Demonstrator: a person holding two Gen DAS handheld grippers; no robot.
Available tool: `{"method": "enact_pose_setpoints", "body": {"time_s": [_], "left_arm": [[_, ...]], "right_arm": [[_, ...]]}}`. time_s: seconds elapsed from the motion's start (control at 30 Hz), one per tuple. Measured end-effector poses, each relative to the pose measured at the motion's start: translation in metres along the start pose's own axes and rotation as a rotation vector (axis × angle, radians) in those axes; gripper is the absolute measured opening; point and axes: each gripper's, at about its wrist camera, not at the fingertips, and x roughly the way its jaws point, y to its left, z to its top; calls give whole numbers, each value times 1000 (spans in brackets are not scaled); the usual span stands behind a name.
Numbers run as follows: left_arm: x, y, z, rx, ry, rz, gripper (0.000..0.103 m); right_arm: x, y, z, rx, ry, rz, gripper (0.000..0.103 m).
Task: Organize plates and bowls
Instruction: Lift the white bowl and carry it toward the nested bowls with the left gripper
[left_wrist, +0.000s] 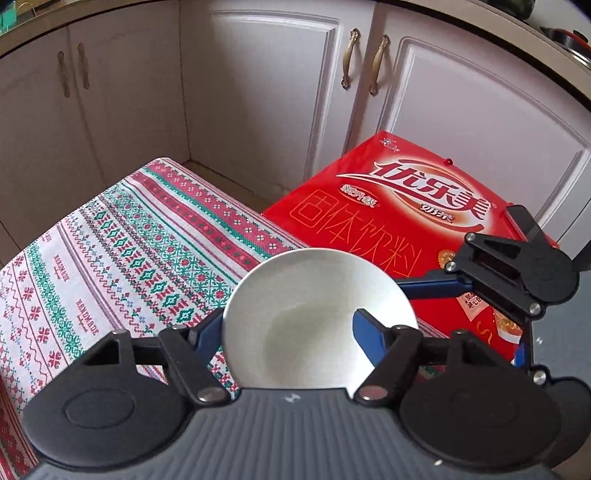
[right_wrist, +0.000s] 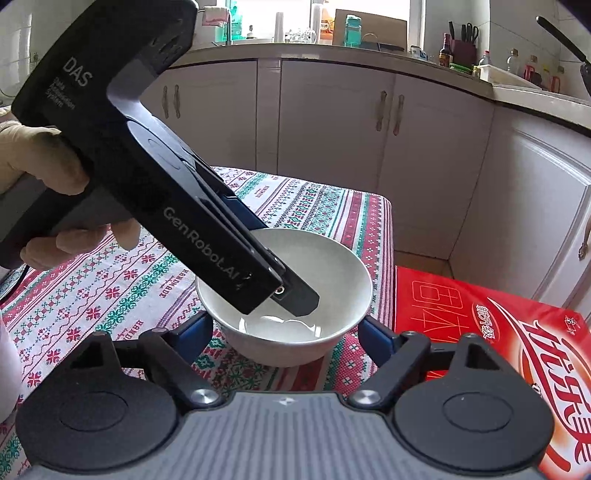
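A white bowl (left_wrist: 317, 325) (right_wrist: 295, 295) stands near the right edge of the patterned tablecloth (left_wrist: 122, 251) (right_wrist: 110, 295). My left gripper (left_wrist: 284, 332) (right_wrist: 295, 295) reaches down from the left. Its fingers straddle the bowl's rim, one blue finger (left_wrist: 369, 334) inside and one (left_wrist: 205, 334) outside. I cannot tell whether they pinch the rim. My right gripper (right_wrist: 286, 334) (left_wrist: 436, 286) is open, low in front of the bowl, its blue fingers (right_wrist: 376, 341) on either side of the bowl's base without touching it.
A red printed carton (left_wrist: 406, 214) (right_wrist: 480, 332) stands against the table's right edge. White cabinet doors (left_wrist: 258, 92) (right_wrist: 332, 129) line the back, under a worktop (right_wrist: 369, 48) crowded with bottles. A gloved hand (right_wrist: 37, 166) holds the left gripper.
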Motion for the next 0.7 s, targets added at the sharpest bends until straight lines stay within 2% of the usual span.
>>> {"method": "enact_pose_setpoints", "body": {"time_s": [0.4, 0.7], "left_arm": [[3, 1, 2, 1, 28, -17, 73], [-27, -12, -9, -24, 0, -28, 69]], "right_arm": [[0, 2, 2, 0, 16, -1, 89], [-26, 13, 4, -6, 16, 21, 89]]}}
